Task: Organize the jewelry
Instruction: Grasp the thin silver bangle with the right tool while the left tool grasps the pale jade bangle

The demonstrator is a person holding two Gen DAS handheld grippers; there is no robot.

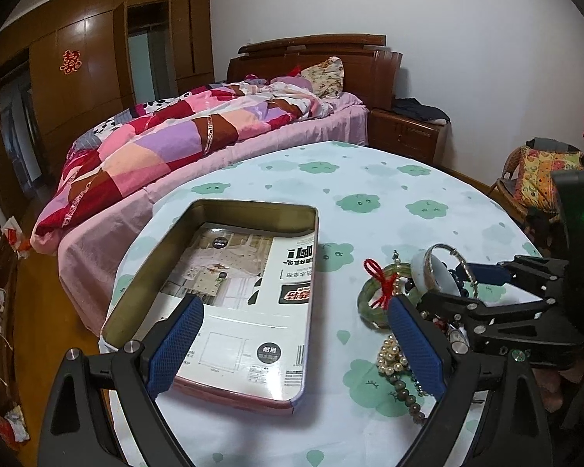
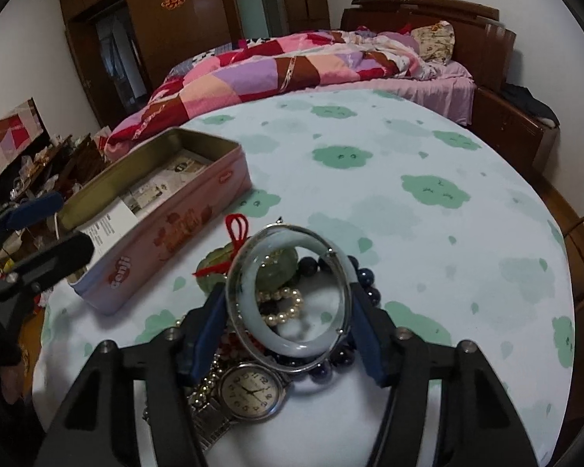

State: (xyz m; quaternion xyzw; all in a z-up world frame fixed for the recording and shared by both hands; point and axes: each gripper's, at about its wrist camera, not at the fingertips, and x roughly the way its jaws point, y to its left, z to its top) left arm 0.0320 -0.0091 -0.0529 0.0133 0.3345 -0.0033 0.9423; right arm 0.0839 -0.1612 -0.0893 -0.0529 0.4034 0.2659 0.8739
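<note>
An open pink tin box [image 1: 307,233] [image 2: 198,202], lined with a printed sheet, lies on the round table. A pile of jewelry sits to its right: a green jade pendant with a red knot [image 1: 373,299] [image 2: 218,268], pearl strands [image 1: 389,354] [image 2: 284,303], dark beads [image 2: 366,280] and a wristwatch [image 2: 249,389]. My right gripper [image 2: 288,319] [image 1: 453,276] is shut on a silver-and-white bangle [image 2: 292,299] [image 1: 436,272], held above the pile. My left gripper [image 1: 296,346] is open and empty, straddling the tin's near right corner.
The table [image 2: 408,148] has a white cloth with green clouds. A bed with a patchwork quilt [image 1: 167,136] stands behind it, a wooden nightstand [image 1: 408,132] beside it, and a wicker chair [image 1: 525,183] at the right.
</note>
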